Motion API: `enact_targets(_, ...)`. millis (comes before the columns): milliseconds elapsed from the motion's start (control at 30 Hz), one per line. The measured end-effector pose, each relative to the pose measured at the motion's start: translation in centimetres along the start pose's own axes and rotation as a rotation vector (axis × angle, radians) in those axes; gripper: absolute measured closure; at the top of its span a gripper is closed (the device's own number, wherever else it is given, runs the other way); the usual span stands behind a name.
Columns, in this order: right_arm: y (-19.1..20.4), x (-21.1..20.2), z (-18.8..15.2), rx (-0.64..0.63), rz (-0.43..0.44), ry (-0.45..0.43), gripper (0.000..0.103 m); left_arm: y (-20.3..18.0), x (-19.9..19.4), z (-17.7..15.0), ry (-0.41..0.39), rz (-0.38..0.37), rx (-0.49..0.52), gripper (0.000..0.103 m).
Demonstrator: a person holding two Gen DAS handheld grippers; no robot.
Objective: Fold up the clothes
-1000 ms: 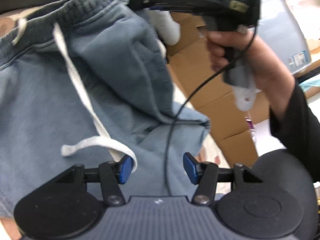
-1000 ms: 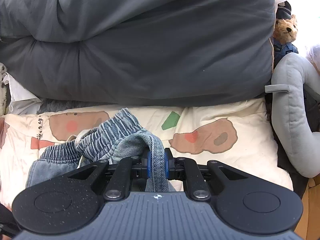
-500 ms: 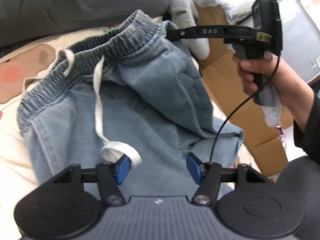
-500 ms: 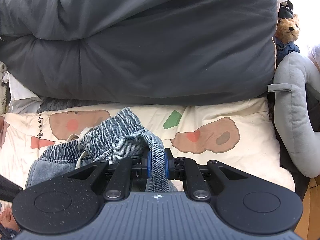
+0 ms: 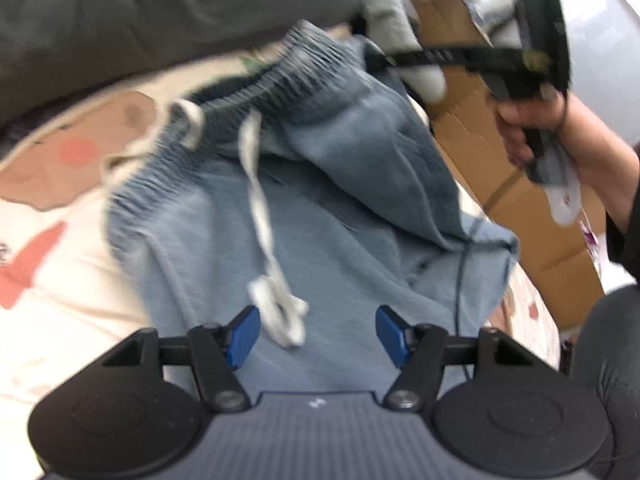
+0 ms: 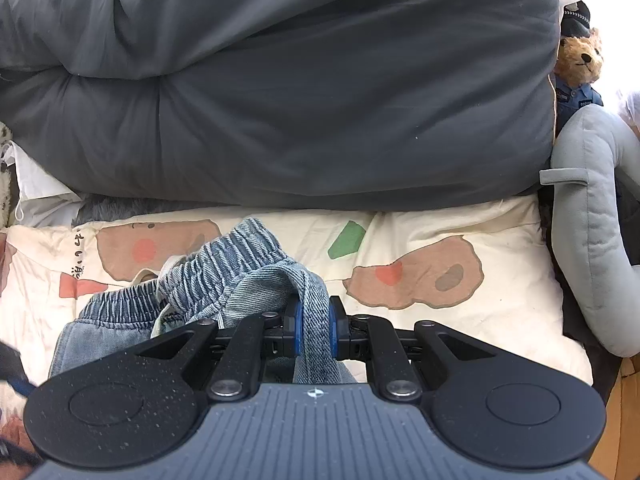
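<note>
Light blue denim shorts [image 5: 340,220] with an elastic waistband and a white drawstring [image 5: 276,308] lie on the bed. In the blurred left wrist view my left gripper [image 5: 318,334] hovers open over the shorts. The knotted drawstring end lies between its blue pads [image 5: 244,334], which do not press on it. My right gripper [image 5: 376,58], held by a hand [image 5: 528,128], lifts the waistband's right end. In the right wrist view that gripper [image 6: 313,328] is shut on a fold of the shorts [image 6: 224,276].
A bulky dark grey duvet [image 6: 280,80] lies along the back of the cream printed bedsheet [image 6: 440,232]. A teddy bear [image 6: 580,56] and a grey plush [image 6: 592,240] sit at the right. Cardboard boxes [image 5: 520,208] and a plastic bin [image 5: 600,60] stand beside the bed.
My left gripper has drawn back from the shorts, so more waistband and bedsheet show, and its jaws have widened a little. The right gripper keeps still with its grip on the fabric.
</note>
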State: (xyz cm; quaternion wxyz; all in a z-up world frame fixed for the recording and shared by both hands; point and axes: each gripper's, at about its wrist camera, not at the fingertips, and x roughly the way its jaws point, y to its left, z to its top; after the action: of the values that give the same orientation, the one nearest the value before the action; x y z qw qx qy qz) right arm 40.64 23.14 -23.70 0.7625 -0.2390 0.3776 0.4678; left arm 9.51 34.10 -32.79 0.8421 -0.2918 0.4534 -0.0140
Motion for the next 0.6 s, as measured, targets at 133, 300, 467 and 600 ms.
enact_targets(133, -0.1, 0.1, 0.0, 0.000, -0.002, 0.002, 0.091, 2.4, -1.7, 1.6, -0.071, 0.056, -0.032, 0.037)
enact_targets(300, -0.3, 0.1, 0.1, 0.000, -0.004, 0.009, 0.091, 5.6, -2.7, 3.7, -0.159, 0.127, -0.078, 0.040)
enact_targets(467, -0.1, 0.2, 0.1, -0.009, -0.011, 0.010, 0.091, 9.1, -1.4, 5.9, -0.200, 0.188, -0.140, 0.042)
enact_targets(600, 0.0, 0.4, 0.1, 0.000, -0.021, 0.016, 0.091, 10.9, 1.6, 7.4, -0.166, 0.201, -0.139, 0.052)
